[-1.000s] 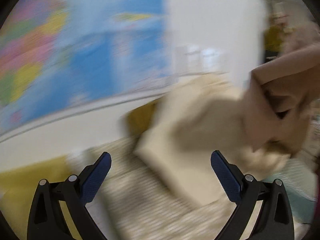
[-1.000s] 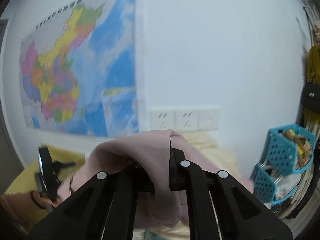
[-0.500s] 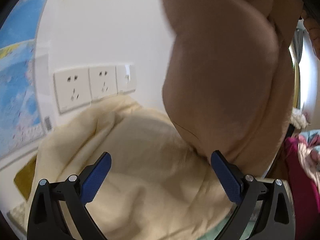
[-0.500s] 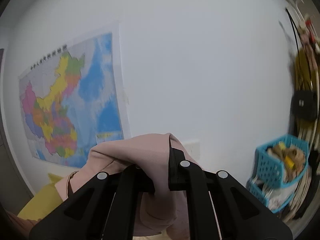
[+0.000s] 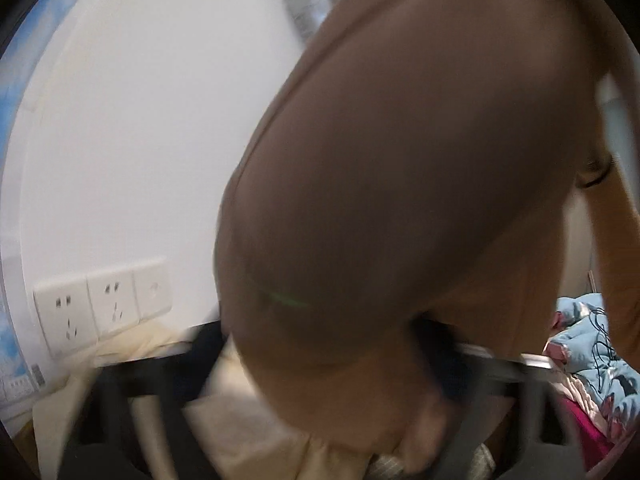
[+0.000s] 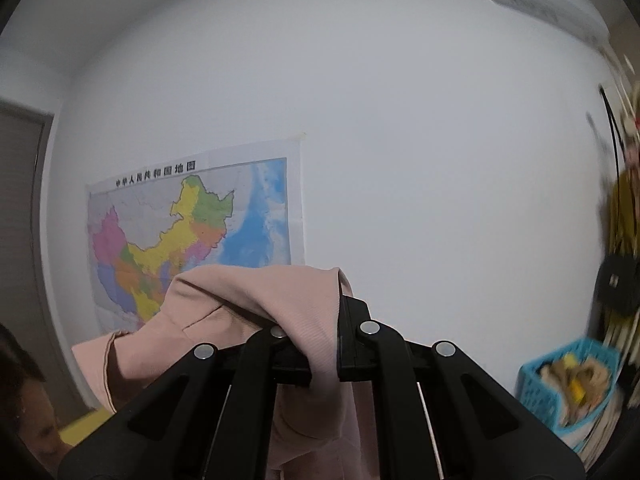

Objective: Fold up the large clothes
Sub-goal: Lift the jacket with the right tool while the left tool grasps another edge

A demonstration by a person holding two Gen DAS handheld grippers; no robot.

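Note:
A large pink garment (image 5: 400,160) hangs close in front of the left wrist camera and fills most of that view. Its lower fold drops between the blurred fingers of my left gripper (image 5: 324,360). Those jaws are closing around the fold but still stand wide apart, and I see no pad pressing on the cloth. In the right wrist view, my right gripper (image 6: 324,320) is held high and is shut on a bunched edge of the same pink garment (image 6: 256,300), which drapes over its left finger and hangs down.
Cream bedding (image 5: 240,420) lies below the wall sockets (image 5: 104,304). Light blue bedding (image 5: 592,340) and magenta cloth (image 5: 580,428) sit at the right. A wall map (image 6: 192,240), a blue basket (image 6: 568,384) and a person's head (image 6: 24,400) are visible.
The left gripper swung right from the map and bedding up to the hanging pink garment, and its fingers now blur inward. The right gripper rose with the garment still clamped.

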